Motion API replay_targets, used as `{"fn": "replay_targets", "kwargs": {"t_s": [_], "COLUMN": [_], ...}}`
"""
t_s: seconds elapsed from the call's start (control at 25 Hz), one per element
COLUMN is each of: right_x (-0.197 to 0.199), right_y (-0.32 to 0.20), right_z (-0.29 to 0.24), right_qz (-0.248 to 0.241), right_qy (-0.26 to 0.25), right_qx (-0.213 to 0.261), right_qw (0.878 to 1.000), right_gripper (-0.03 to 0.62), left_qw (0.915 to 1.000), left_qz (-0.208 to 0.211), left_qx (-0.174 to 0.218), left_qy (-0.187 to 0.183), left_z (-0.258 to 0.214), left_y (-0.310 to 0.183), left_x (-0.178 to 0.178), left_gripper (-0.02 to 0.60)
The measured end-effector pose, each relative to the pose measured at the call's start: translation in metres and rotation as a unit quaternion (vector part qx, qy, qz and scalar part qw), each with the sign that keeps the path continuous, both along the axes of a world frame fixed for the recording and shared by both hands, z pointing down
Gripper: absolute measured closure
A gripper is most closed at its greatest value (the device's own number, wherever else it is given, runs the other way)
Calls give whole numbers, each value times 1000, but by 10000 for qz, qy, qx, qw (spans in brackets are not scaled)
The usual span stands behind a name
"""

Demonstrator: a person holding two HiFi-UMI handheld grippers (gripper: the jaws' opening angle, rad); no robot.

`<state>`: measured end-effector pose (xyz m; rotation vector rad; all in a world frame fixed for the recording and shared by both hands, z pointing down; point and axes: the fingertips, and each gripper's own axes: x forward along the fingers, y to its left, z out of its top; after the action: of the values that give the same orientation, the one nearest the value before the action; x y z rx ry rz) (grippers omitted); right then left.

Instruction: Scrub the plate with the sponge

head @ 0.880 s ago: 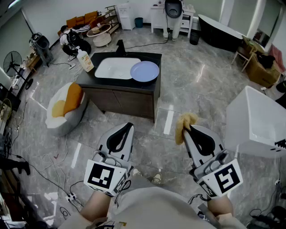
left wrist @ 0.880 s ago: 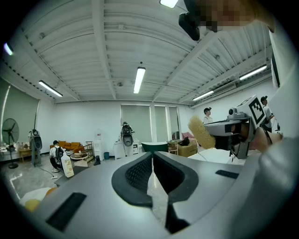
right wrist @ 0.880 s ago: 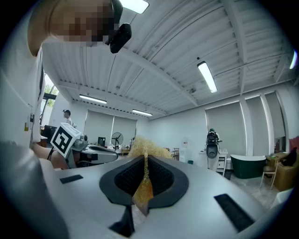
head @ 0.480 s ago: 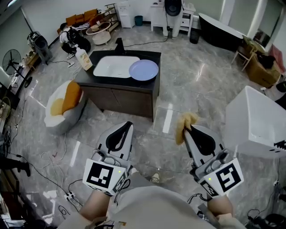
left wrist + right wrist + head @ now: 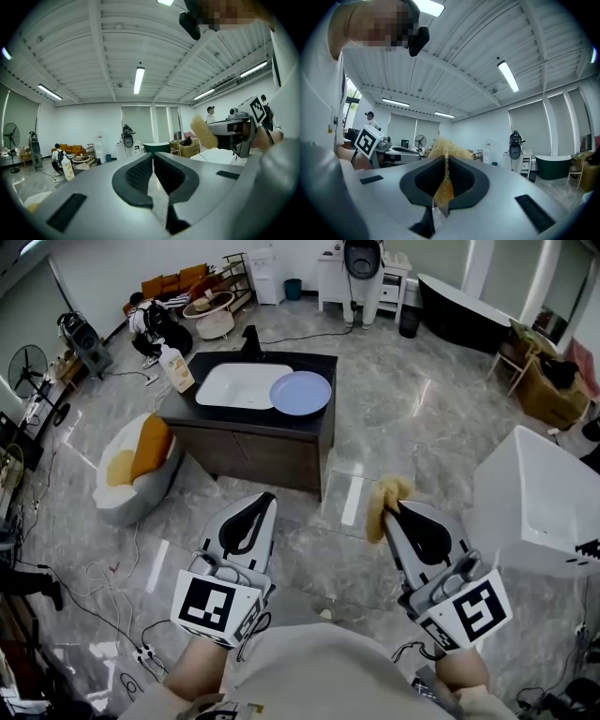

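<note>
Gripping sponge (image 5: 387, 491) in right gripper (image 5: 388, 510) jaws, level, tuft forward for scrubbing. Left gripper (image 5: 262, 503) jaws together on nothing, probably spare to steady plate (image 5: 301, 392), well ahead on bench (image 5: 319, 364), partly over sink (image 5: 239, 383).

A dark cabinet (image 5: 253, 451) stands on the grey marble floor (image 5: 403, 409). A white sink (image 5: 230, 385) is set in its top, with a black faucet (image 5: 251, 337) behind the sink and a bottle (image 5: 176, 368) at the top's left corner. Left of the cabinet lies a white beanbag (image 5: 117, 498) with orange cushions (image 5: 150, 446). A fan (image 5: 25, 371) stands by the left wall. A black bathtub (image 5: 464, 306) sits far back on the right, and a white tub (image 5: 539, 493) is nearer. Cables (image 5: 94, 582) trail over the floor at lower left.
</note>
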<state>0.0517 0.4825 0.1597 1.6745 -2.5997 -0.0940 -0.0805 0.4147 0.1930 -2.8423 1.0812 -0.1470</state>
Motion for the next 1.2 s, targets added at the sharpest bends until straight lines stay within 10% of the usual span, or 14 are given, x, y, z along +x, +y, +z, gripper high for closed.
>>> {"fn": "replay_targets", "kwargs": {"t_s": [0.6, 1.2], "right_x": [7, 17], "right_y": [-40, -170], "right_z": [33, 45], "right_qz": [24, 146], "right_qy": [-67, -13], "right_qx": [-116, -328], "right_qw": [9999, 9994], "right_gripper": [548, 548], "left_qw": [10000, 9995], "left_qz": [5, -2], "left_qx": [17, -303], "left_qy": [-1, -131], "left_z": [21, 41], "left_y": [-34, -166], "left_x": [7, 7], "left_gripper": [554, 554]}}
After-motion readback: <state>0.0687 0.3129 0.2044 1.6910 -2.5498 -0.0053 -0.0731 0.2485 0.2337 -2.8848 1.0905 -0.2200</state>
